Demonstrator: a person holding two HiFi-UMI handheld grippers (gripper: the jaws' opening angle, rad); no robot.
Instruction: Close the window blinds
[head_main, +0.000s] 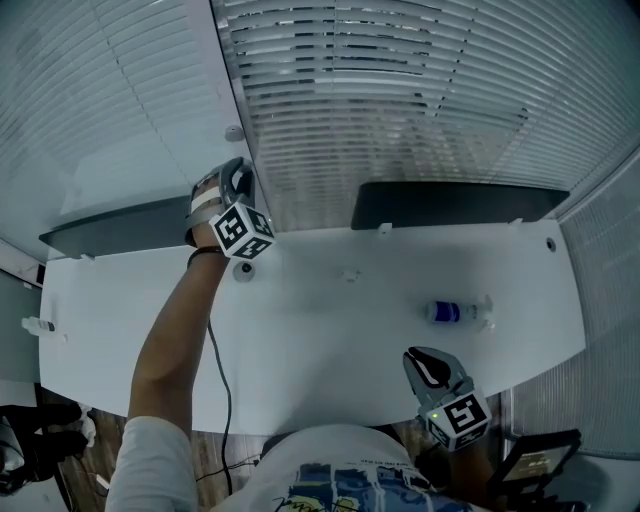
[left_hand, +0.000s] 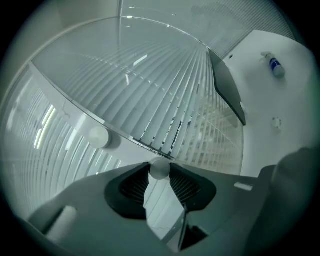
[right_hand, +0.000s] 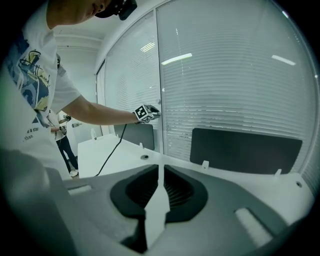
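L gripper (head_main: 236, 175) reaches to 10 o'clock in the head view, up against the window frame (head_main: 230, 90). Its jaws pinch a small round white knob (left_hand: 160, 169) at their tips (a 2nd knob (left_hand: 98, 137) sits near it on the frame, at 10 o'clock from it). The blinds (head_main: 400, 100) fill 12 o'clock, w/ dark gaps showing btwn slats. R gripper (head_main: 428, 365) is low at 5 o'clock by the near edge of the white table (head_main: 330, 330), jaws all but together, nothing btwn them. A small bottle (head_main: 452, 313) lies on the table at 4 o'clock.
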